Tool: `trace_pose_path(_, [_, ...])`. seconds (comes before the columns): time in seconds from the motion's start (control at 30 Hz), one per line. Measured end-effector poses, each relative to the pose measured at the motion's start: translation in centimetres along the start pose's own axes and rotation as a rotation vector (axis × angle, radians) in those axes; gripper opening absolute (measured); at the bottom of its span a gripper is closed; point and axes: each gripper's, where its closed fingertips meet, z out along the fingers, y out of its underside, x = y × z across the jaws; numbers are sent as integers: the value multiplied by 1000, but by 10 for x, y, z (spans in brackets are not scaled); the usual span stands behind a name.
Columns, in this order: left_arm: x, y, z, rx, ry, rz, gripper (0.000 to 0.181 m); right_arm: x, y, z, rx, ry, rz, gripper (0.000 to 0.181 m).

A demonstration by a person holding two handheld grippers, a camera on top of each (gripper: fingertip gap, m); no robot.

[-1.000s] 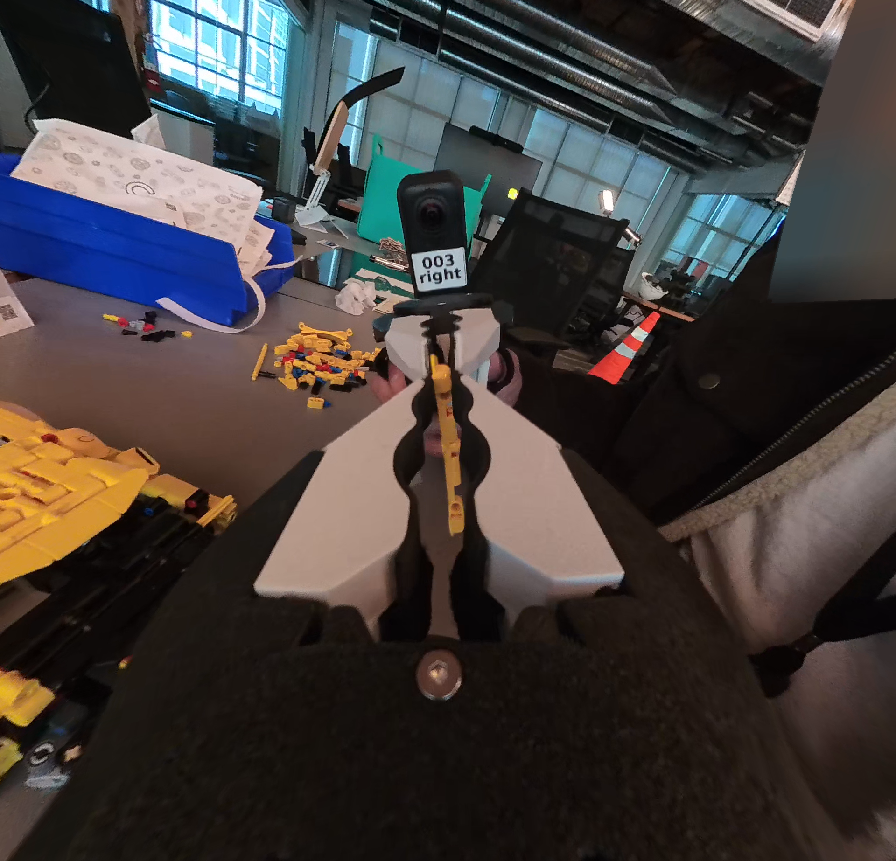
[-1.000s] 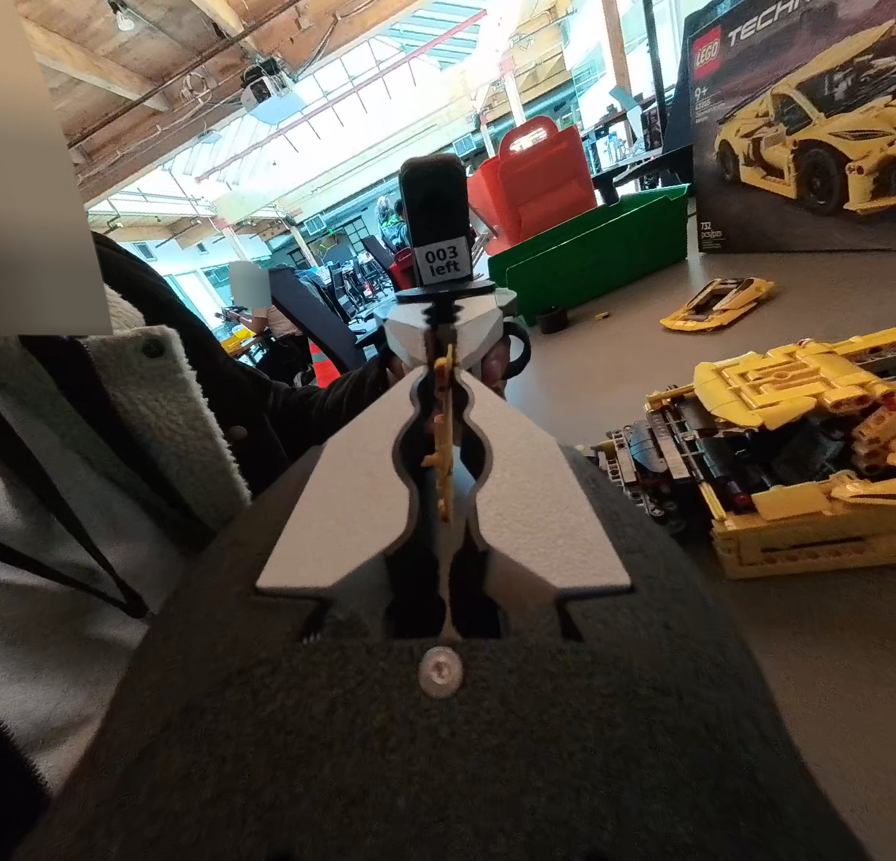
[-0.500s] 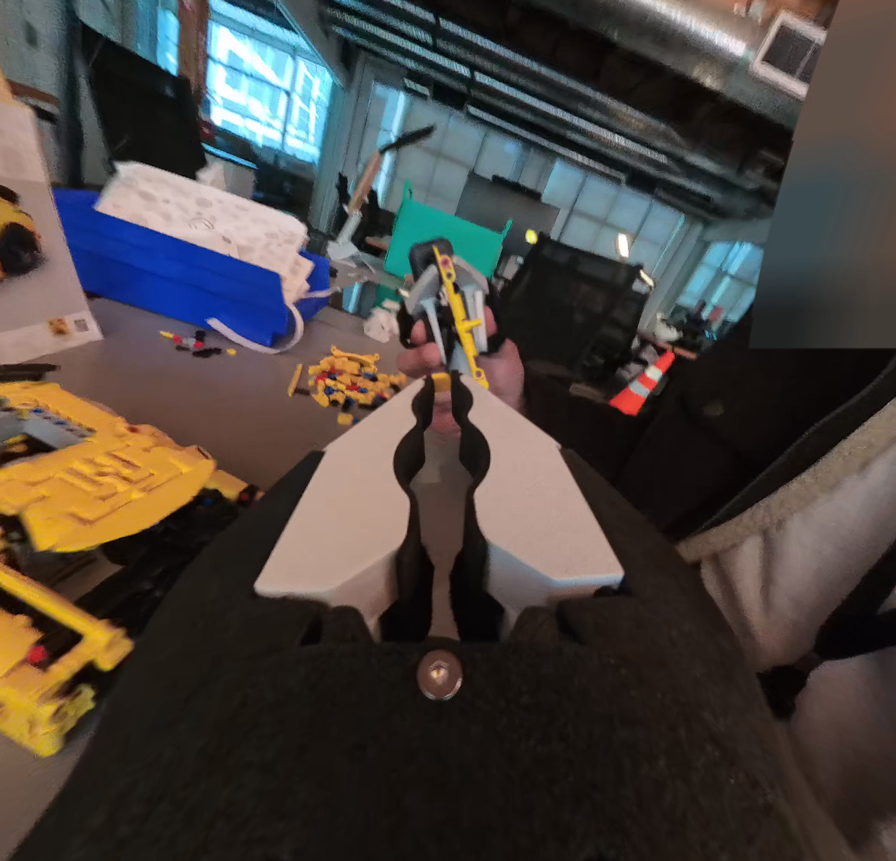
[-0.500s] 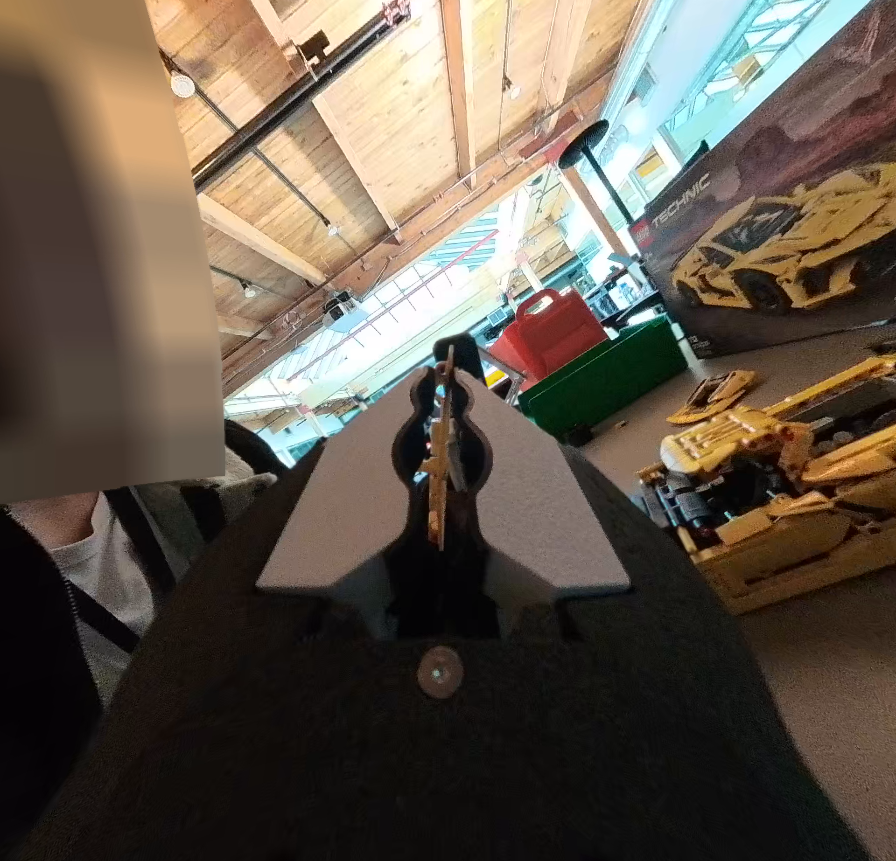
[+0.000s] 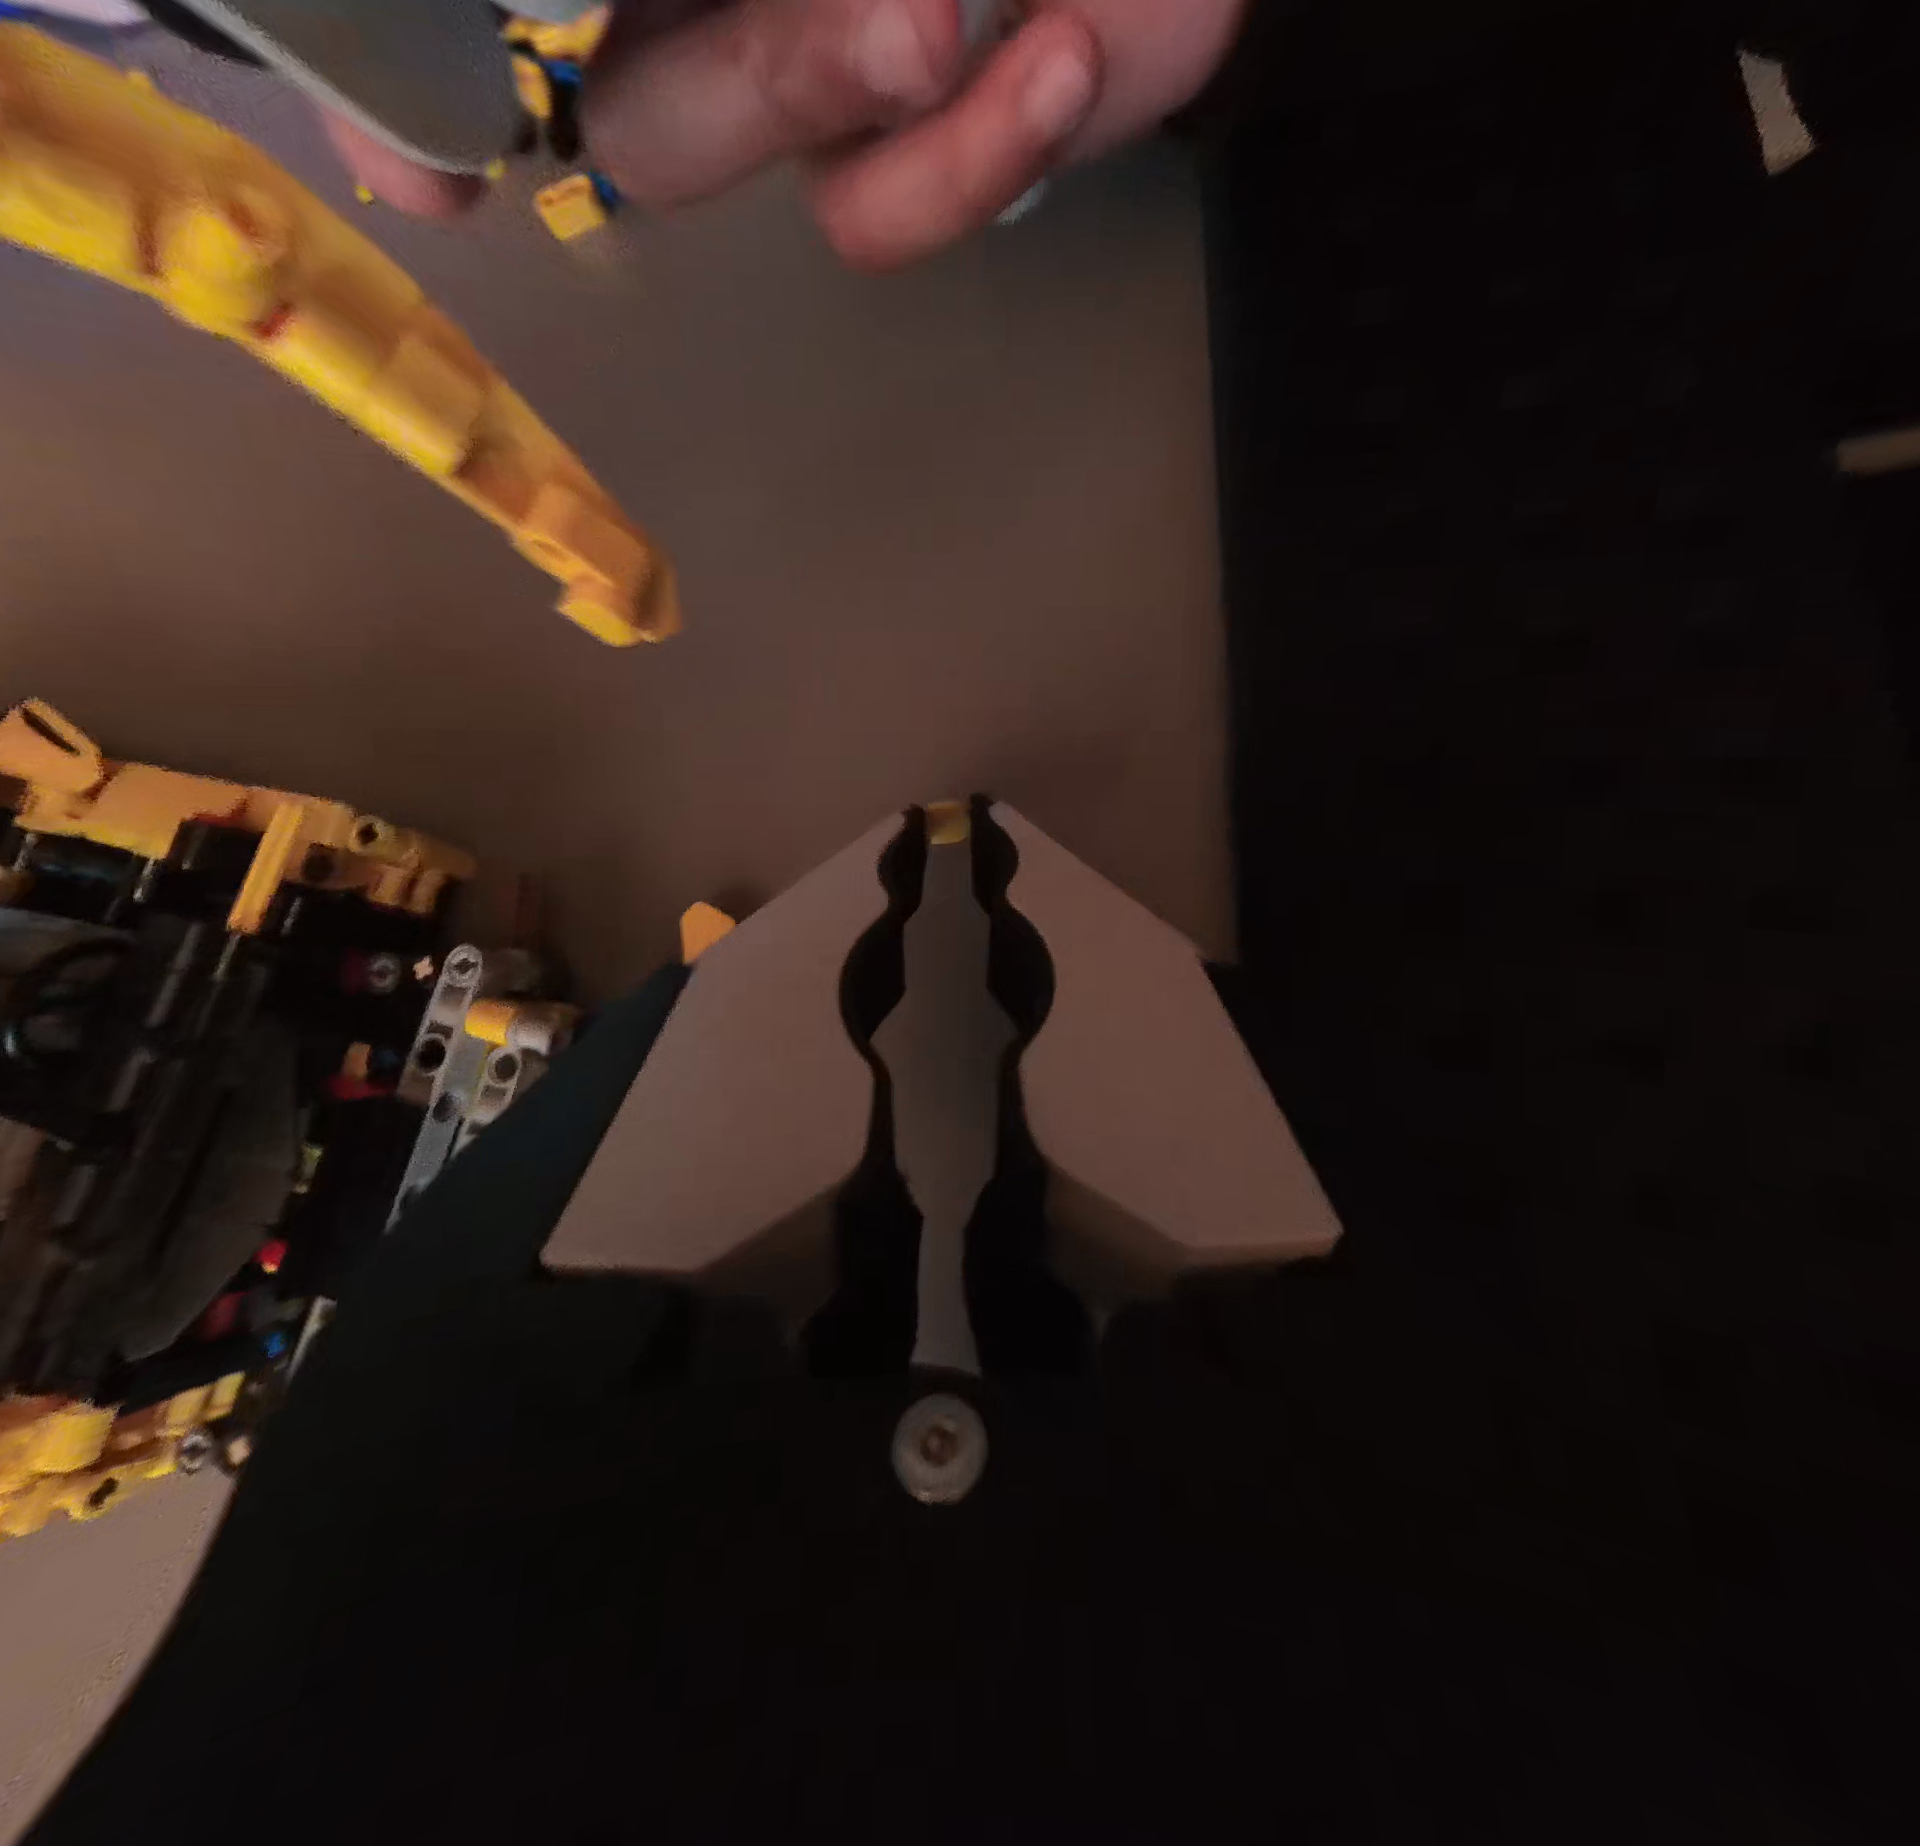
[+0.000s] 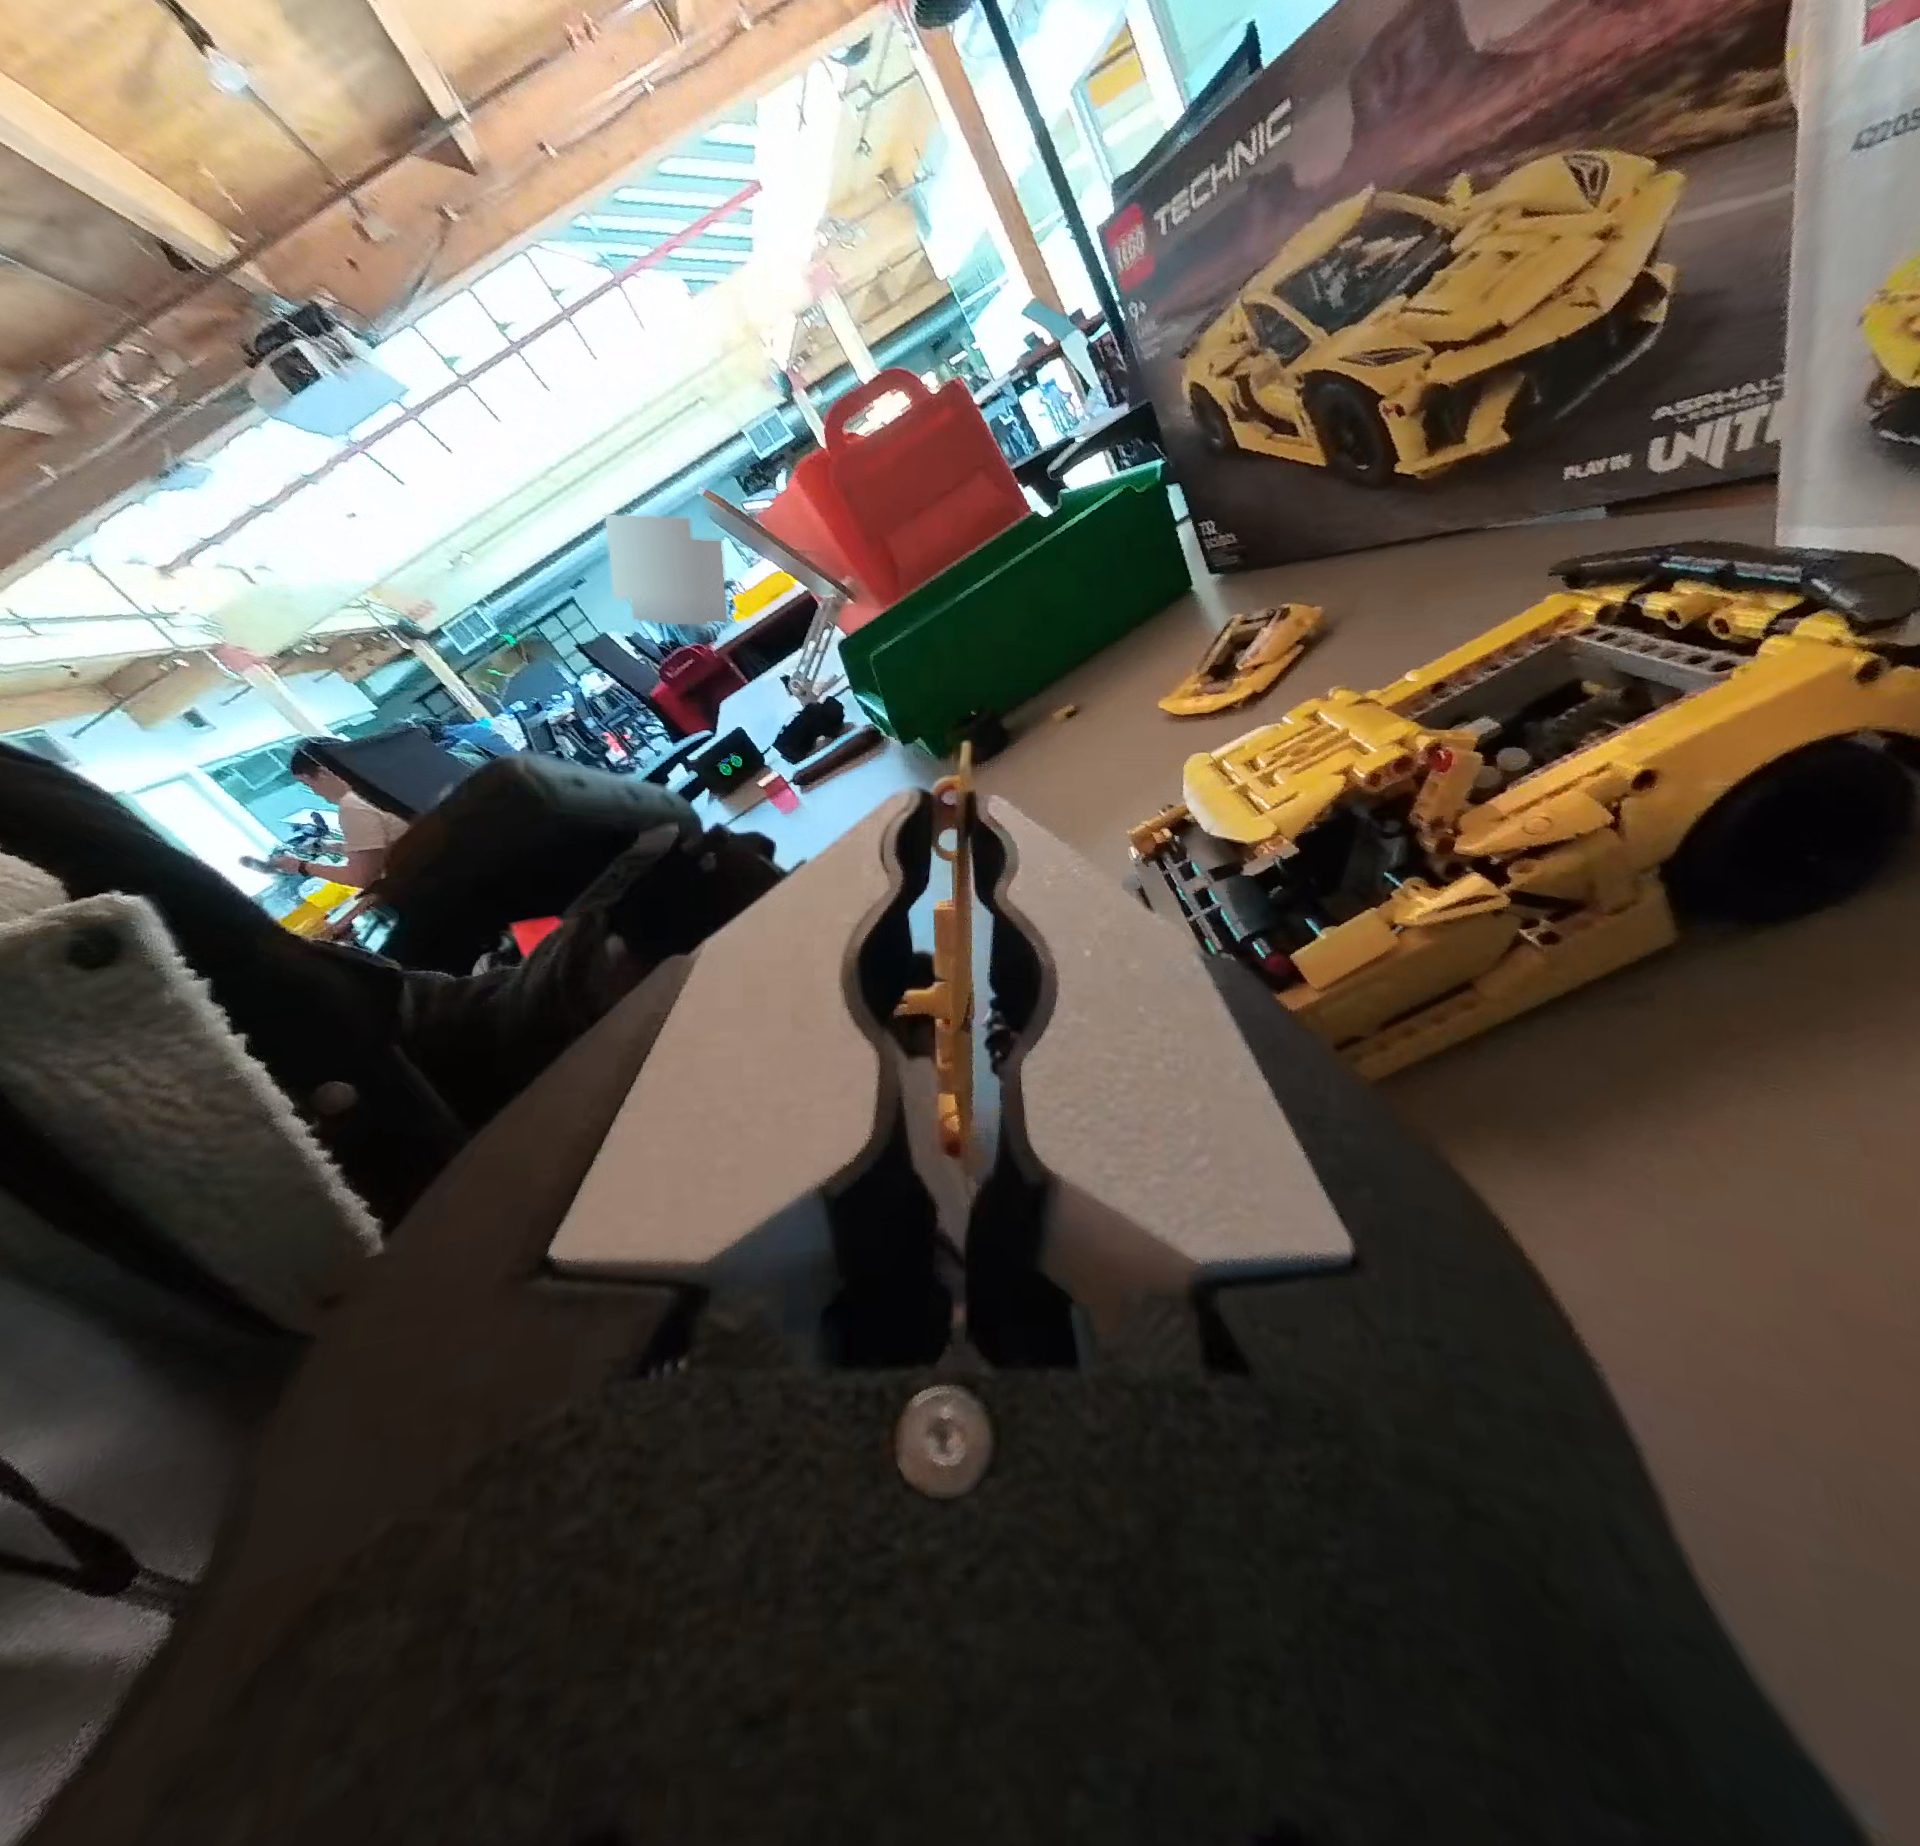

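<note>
Yellow beam (image 6: 954,975) sits edge-on, pinched between the right gripper (image 6: 954,809) fingers, clear above the table (image 6: 1621,1173) beside the yellow car model (image 6: 1538,840). Left gripper (image 5: 947,817) nips a small yellow piece (image 5: 947,822) at its tips over the table.

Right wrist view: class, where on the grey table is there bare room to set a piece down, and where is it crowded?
Bare: the table on the near side of the yellow car model, and a strip between it and the green bin. Crowded: behind the car, by the loose yellow panel and printed box.
</note>
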Motion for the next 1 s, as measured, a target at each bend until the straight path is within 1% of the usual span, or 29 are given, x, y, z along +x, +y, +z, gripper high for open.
trace_pose_path(0.03, [-1,-4,-3,31,20,-45,19,2,2,1,-10,13,-1,6])
trace_pose_path(0.07, [-2,-10,-7,73,45,-98,25,5,4,1,-19,26,0,5])
trace_pose_path(0.13, [-10,-25,-19,181,78,-209,27,6,4,1,-20,31,9,5])
trace_pose_path(0.27, [-31,-54,-52,445,153,-420,27,-1,8,5,-37,-21,40,6])
trace_pose_path(0.33, [-36,-59,-63,515,191,-477,26,-2,13,8,-61,-9,6,5])
trace_pose_path(0.4, [-37,-58,-64,517,203,-495,22,0,13,8,-63,12,-18,5])
trace_pose_path(0.43, [-36,-55,-60,493,191,-485,19,1,12,8,-55,15,-13,5])
trace_pose_path(0.5, [-39,-47,-51,429,131,-459,17,2,8,5,-36,3,26,6])
trace_pose_path(0.53, [-39,-46,-50,419,116,-450,18,1,6,4,-24,-20,55,6])
trace_pose_path(0.6, [-44,-51,-54,460,101,-466,21,-9,2,3,4,-112,139,5])
trace_pose_path(0.67, [-49,-57,-62,528,121,-516,25,-11,4,4,-6,-140,183,6])
trace_pose_path(0.77, [-50,-68,-75,637,215,-593,26,-20,12,11,-51,-165,142,6])
trace_pose_path(0.83, [-50,-73,-81,687,247,-612,25,-27,20,16,-88,-182,115,6])
trace_pose_path(0.9, [-47,-77,-83,705,270,-609,20,-31,25,20,-113,-191,84,6])
trace_pose_path(1.0, [-46,-77,-85,706,237,-573,8,-36,25,21,-95,-203,45,5])
